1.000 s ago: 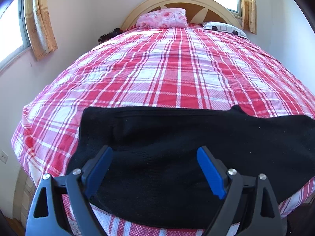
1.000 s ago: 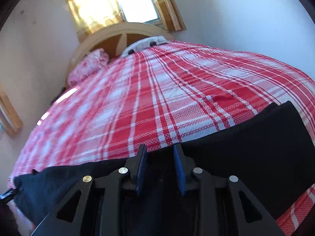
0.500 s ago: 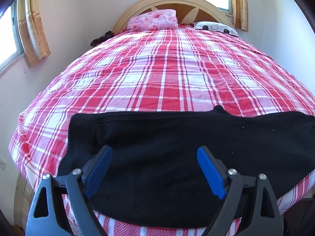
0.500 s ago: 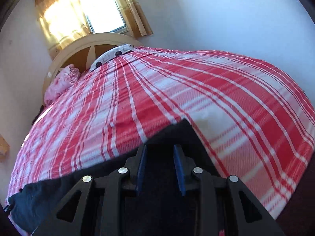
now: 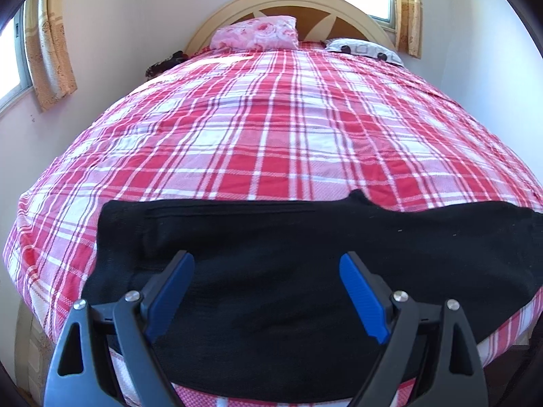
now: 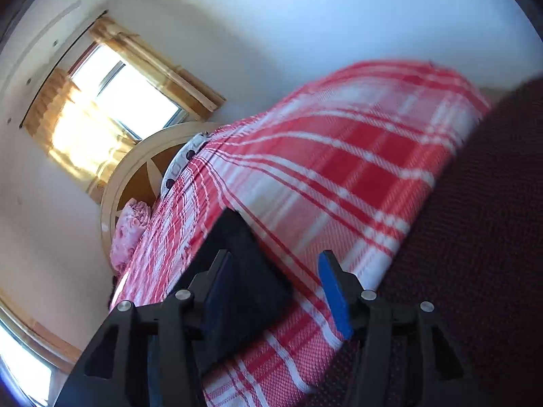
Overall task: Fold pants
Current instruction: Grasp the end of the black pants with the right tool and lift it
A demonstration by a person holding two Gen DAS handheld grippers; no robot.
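Most of the bed (image 5: 271, 129) shows bare red plaid cover, with my black pants (image 5: 305, 254) lying flat across its foot edge. My left gripper (image 5: 266, 291) hovers over them, jaws wide apart. My right gripper (image 6: 276, 291) has just been opening, the pants' end between its pads (image 6: 334, 296) but unpinched.

pants (image 5: 288, 254) x1 | pillows x2: pink (image 5: 258, 32), spotted (image 5: 363, 49) | bed (image 5: 271, 129) x1 | windows x2

Bed (image 5: 288, 129) w/ red plaid cover: black pants (image 5: 271, 254) flat along near edge, 2 pillows (image 5: 258, 32) at headboard.
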